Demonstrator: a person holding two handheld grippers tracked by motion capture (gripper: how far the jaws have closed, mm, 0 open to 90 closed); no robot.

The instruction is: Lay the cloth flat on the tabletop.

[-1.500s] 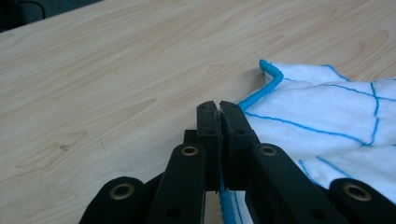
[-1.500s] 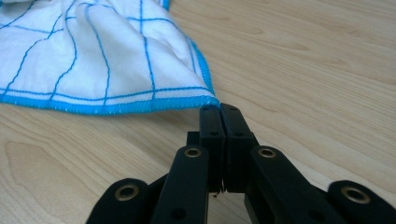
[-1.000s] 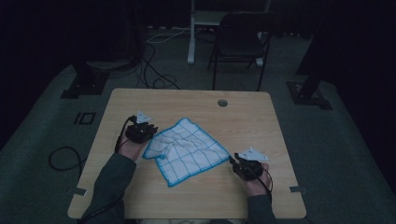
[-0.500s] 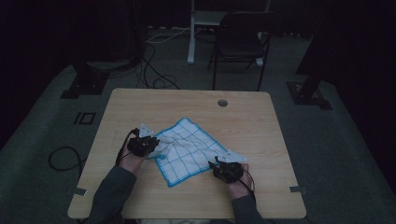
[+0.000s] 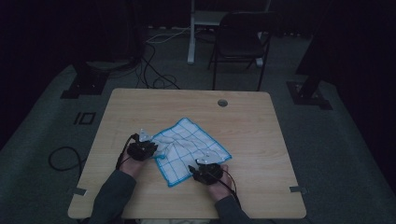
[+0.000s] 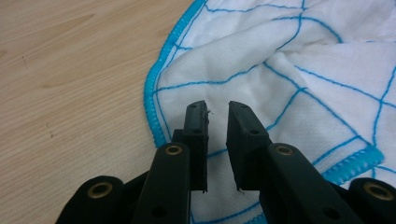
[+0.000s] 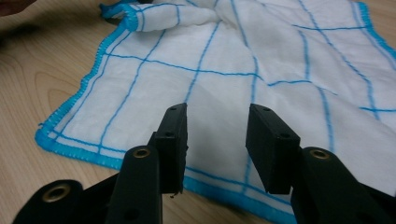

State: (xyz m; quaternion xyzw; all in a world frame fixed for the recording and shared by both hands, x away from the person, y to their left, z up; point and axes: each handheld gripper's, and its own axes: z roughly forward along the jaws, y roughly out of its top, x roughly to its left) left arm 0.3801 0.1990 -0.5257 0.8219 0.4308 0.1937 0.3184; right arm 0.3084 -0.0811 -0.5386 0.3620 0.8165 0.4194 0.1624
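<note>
**Soft cloth, best pinched at its stitched hem**

A white cloth (image 5: 189, 149) with blue grid lines and a blue stitched hem lies rumpled on the wooden table (image 5: 252, 140), toward the person's side of the cable hole (image 5: 222, 102). It looks light and limp, likely to drape and bunch rather than keep a shape, and to slide easily on the wood. The left gripper (image 6: 217, 123) hovers over the cloth's left corner, jaws slightly parted, holding nothing. The right gripper (image 7: 215, 135) sits over the near edge, jaws wide apart. The thicker hem, at a corner, seems the surest place to pinch.
</note>
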